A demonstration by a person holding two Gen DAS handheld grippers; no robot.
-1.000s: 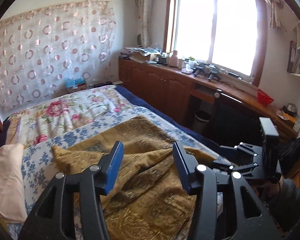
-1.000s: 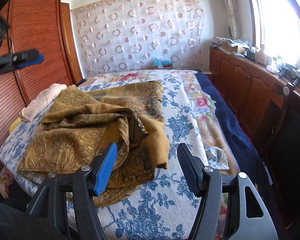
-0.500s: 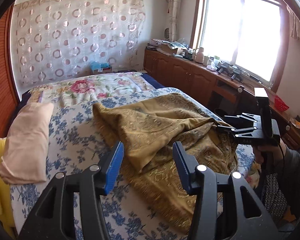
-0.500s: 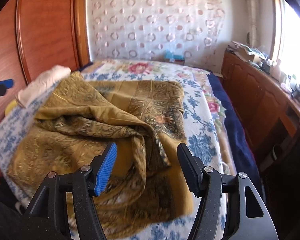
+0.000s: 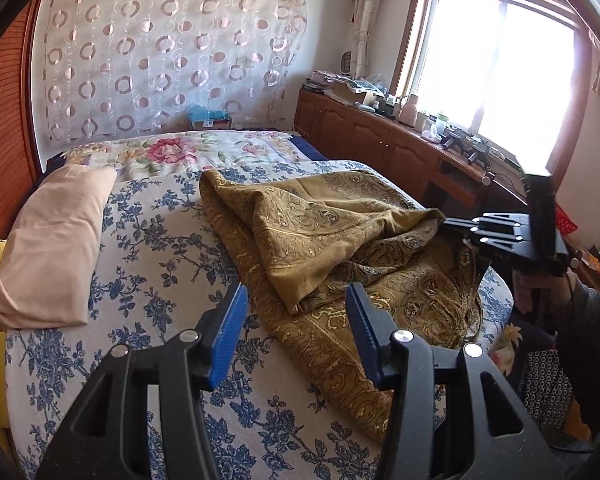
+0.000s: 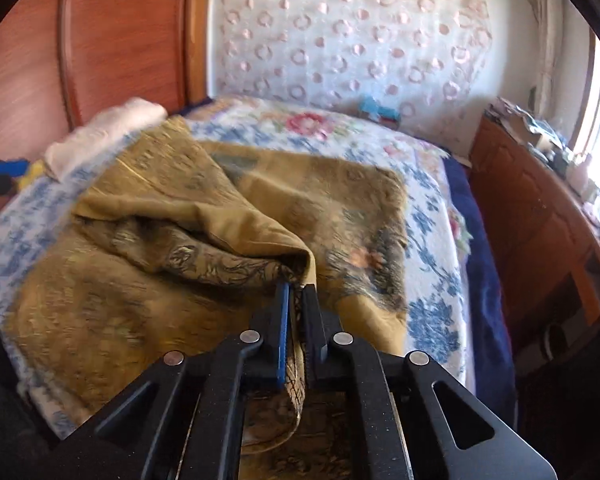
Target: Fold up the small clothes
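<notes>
Pink folded cloth sits far left on the floral bedspread, not in play. Left gripper hovers over the near corner of the gold paisley garment, jaws wide apart, holding nothing. Right gripper is clamped on a bunched fold at the garment's right edge (right view blurry). Judgement: left should pinch that loose corner, then pull both apart to flatten before folding

Left gripper: black angular frame, silver rivets, ribbed blue pads.
Right gripper: same black build, blue pad.
Sleeve: dark grey, right edge of frame.
</notes>
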